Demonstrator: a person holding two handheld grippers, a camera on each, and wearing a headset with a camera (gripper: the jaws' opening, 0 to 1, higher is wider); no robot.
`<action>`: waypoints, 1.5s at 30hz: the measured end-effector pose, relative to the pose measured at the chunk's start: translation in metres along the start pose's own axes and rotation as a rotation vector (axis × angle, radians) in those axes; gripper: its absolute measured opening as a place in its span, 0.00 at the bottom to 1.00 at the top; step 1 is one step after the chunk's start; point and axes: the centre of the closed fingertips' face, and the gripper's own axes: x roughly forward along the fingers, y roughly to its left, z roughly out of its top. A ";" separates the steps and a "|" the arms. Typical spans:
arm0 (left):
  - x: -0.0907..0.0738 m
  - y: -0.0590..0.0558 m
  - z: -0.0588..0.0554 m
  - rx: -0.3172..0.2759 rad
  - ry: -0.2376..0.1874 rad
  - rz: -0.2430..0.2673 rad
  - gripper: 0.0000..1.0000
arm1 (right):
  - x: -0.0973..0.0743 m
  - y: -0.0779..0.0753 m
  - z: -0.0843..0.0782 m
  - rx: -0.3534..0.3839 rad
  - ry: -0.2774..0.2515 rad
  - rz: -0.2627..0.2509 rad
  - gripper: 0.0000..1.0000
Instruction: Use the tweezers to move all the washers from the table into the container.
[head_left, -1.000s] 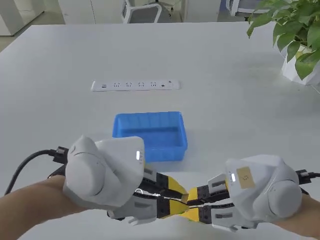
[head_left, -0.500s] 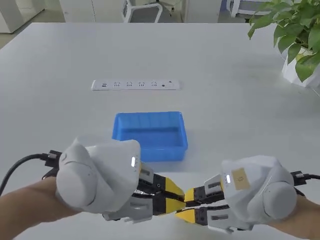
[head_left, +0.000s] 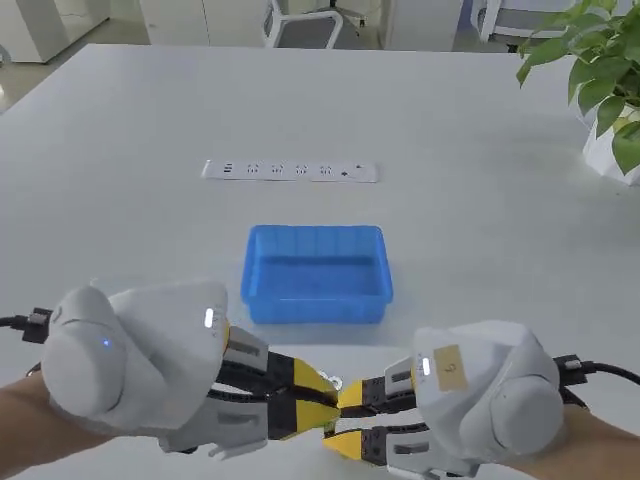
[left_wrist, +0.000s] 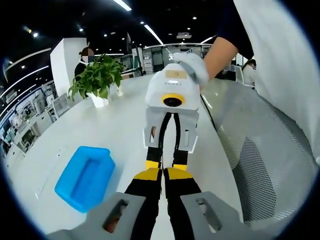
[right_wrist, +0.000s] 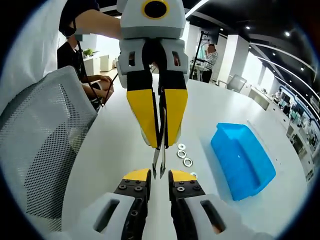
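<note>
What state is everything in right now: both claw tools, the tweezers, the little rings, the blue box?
Left gripper: shut on the thin metal tweezers.
Right gripper: slightly open, tweezer tips between its jaws.
Tweezers: held, carrying no washer.
Small metal washers: loose on the white table.
Blue plastic container: open-topped, empty.
White power strip: nothing plugged in.

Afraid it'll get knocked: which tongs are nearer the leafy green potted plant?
Right. The right tongs sit on the leafy green potted plant's side; the left tongs face them from farther away.
</note>
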 end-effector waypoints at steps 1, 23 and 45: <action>-0.001 0.001 -0.002 -0.003 0.005 0.002 0.06 | -0.001 -0.003 -0.001 0.008 0.002 -0.019 0.18; -0.002 0.023 -0.001 -0.002 -0.020 0.050 0.06 | -0.026 -0.011 -0.028 0.147 -0.003 -0.131 0.29; 0.015 0.033 -0.002 0.030 -0.018 0.034 0.06 | -0.029 -0.010 -0.038 0.193 0.003 -0.131 0.29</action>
